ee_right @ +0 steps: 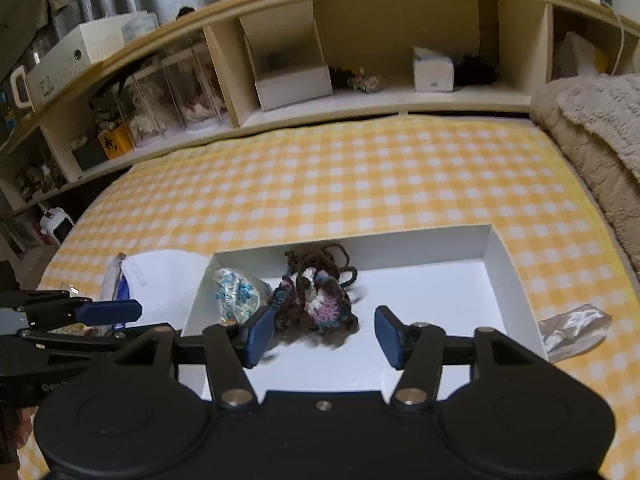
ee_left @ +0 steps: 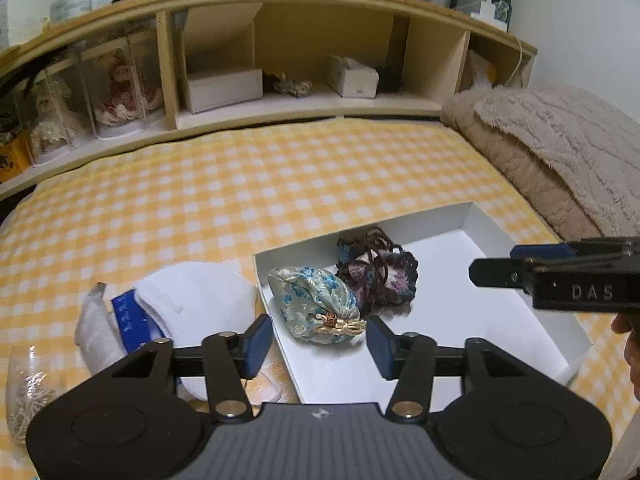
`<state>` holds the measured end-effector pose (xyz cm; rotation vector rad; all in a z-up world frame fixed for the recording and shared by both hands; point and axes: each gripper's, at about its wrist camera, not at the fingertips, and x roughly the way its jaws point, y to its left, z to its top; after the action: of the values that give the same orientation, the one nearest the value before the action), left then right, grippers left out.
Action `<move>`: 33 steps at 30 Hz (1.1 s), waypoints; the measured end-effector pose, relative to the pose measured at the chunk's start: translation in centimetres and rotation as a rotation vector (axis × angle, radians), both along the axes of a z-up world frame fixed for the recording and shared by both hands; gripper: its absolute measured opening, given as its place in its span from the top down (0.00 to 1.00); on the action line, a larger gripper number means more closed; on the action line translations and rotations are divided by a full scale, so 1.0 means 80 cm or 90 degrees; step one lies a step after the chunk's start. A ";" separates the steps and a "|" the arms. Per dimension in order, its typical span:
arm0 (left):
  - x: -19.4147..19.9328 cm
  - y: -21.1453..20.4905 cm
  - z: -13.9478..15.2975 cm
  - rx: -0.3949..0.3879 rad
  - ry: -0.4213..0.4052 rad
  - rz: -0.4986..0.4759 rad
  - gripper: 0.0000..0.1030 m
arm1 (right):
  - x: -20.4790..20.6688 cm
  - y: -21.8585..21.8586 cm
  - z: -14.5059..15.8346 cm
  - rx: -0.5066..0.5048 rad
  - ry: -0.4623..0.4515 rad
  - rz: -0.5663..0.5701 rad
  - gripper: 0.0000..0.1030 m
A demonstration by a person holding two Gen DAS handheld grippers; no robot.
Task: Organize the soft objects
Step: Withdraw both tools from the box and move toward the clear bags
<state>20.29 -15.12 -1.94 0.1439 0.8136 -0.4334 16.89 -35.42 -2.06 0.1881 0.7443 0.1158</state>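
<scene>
Far left on the bed point(ee_left: 280, 176), outside the box: a clear glass point(ee_left: 28, 384) with pale strands inside, at the edge of the left wrist view. Next to it, a white cloth bundle with a blue band point(ee_left: 176, 312), lying on the checked sheet just beside the left wall of the white box point(ee_left: 472, 216); not yet put away, by the look of it.

Inside the box, toward its left end: a pale brocade pouch with blue flowers point(ee_left: 316, 304), gold cord at its mouth, resting on the floor of the box. Touching it on the right, a dark crocheted pouch point(ee_left: 376, 276) with purple and white patches and loose cords. Two soft things in, then; rest of the box bare.

Left gripper point(ee_left: 318, 342): jaws about half open, nothing between the pads, poised just above the near end of the brocade pouch; apparently just let go. Right gripper point(ee_right: 324, 336): jaws likewise about half open and holding nothing, hanging over the crocheted pouch.

Further right, outside the box on the sheet: a shiny silvery pouch point(ee_right: 576, 328), just beside the right wall. Probably still to be boxed, along with the white bundle. Roughly halfway through, on this evidence.
</scene>
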 end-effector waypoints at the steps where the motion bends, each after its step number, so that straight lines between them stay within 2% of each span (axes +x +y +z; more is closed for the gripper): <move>1: -0.003 0.002 0.003 -0.002 -0.003 0.002 0.42 | -0.006 0.001 0.003 -0.001 -0.006 0.000 0.43; 6: -0.022 0.014 0.022 -0.015 -0.022 0.020 0.26 | -0.034 0.006 0.018 -0.018 -0.033 0.002 0.39; 15: -0.056 0.033 0.051 -0.033 -0.055 0.045 0.03 | -0.082 0.010 0.040 -0.048 -0.080 -0.017 0.21; 23: -0.079 0.048 0.066 -0.029 -0.084 0.061 0.00 | -0.110 0.013 0.053 -0.068 -0.107 -0.043 0.00; 33: -0.095 0.073 0.071 -0.038 -0.108 0.068 0.00 | -0.124 0.019 0.056 -0.079 -0.136 -0.066 0.00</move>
<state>12.73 -9.28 3.76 0.0806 0.6372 -0.3390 6.94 -33.90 2.44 0.0941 0.5254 -0.0083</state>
